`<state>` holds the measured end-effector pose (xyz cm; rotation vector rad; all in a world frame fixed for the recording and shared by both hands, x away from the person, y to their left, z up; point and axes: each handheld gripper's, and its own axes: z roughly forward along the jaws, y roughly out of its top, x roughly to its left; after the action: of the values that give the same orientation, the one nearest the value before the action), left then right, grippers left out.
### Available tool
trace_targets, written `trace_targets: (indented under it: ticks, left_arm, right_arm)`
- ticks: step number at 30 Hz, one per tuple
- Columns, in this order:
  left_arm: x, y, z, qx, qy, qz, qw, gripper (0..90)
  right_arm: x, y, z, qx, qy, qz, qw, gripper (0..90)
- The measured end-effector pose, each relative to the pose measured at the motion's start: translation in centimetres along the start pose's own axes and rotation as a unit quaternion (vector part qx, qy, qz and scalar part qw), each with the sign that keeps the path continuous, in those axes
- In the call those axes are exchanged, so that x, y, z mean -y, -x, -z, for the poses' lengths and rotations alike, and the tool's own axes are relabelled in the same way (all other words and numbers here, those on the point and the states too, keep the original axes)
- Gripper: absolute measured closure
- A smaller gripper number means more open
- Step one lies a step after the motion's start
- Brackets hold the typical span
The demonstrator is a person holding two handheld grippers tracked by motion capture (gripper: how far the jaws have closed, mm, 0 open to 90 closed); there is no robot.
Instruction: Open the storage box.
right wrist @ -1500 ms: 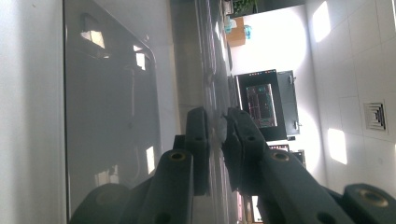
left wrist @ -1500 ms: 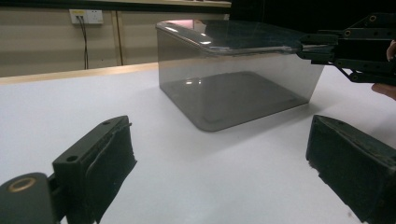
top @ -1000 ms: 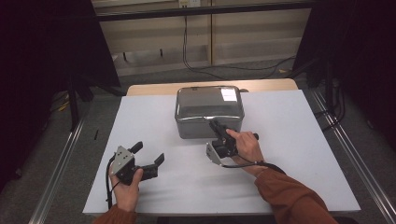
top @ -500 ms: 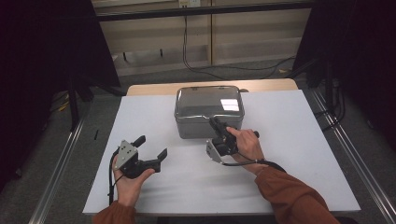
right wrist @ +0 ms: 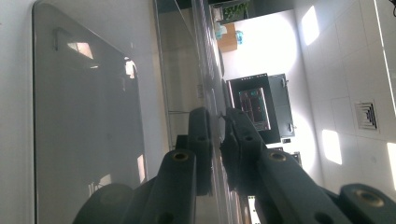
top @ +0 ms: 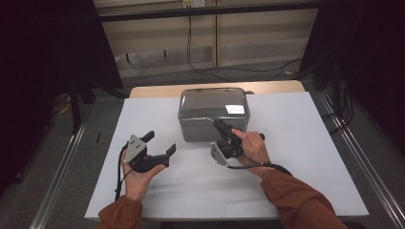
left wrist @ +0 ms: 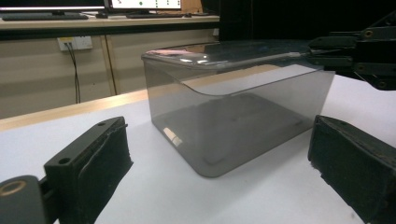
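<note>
2 grippers are at work. the right gripper (top: 220,125) pinches the lid (top: 213,101) edge of the grey plastic box (left wrist: 243,126). the left gripper (top: 160,143) is wide open, holding nothing.

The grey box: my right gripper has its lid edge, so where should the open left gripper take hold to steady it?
Probably the grey box body's rounded near-left corner wall, coming level from the left. The left gripper is already open facing it, and the right gripper pinches the lid edge in front.

High view looks forward and down from above the table's (top: 305,157) six o'clock edge; left gripper view sits low, close, facing the grey box (left wrist: 233,116) – right gripper view, tipped sideways, presses against that same box (right wrist: 84,116)
</note>
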<state>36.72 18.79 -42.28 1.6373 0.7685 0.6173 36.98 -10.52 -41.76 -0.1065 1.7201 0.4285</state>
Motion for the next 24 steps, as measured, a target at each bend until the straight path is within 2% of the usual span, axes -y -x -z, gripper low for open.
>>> trace_targets:
  ticks: [11,17,20,21,24]
  left_arm:
    - [-0.9,-0.1,-2.0,0.006,0.004,-0.018,0.9998,7.9]
    - [-1.2,-0.3,-3.1,0.005,0.005,-0.02,0.9998,9.1]
    - [-1.5,-0.4,-3.6,0.014,-0.001,-0.032,0.9994,12.0]
    - [-1.6,-0.5,-3.9,0.013,-0.002,-0.043,0.999,11.9]
    - [-1.8,-0.6,-4.3,0.012,0.001,-0.042,0.999,11.9]
  right_arm:
    - [0.0,0.5,-0.1,0.003,0.001,-0.007,1.0,80.6]
    - [-0.1,0.8,-0.2,0.006,0.001,-0.012,0.9999,80.3]
    - [0.0,0.9,-0.3,0.001,0.0,-0.017,0.9999,80.2]
    - [-0.1,0.9,-0.3,0.001,0.0,-0.017,0.9999,80.3]
    - [-0.1,1.0,-0.3,0.001,-0.002,-0.016,0.9999,80.5]
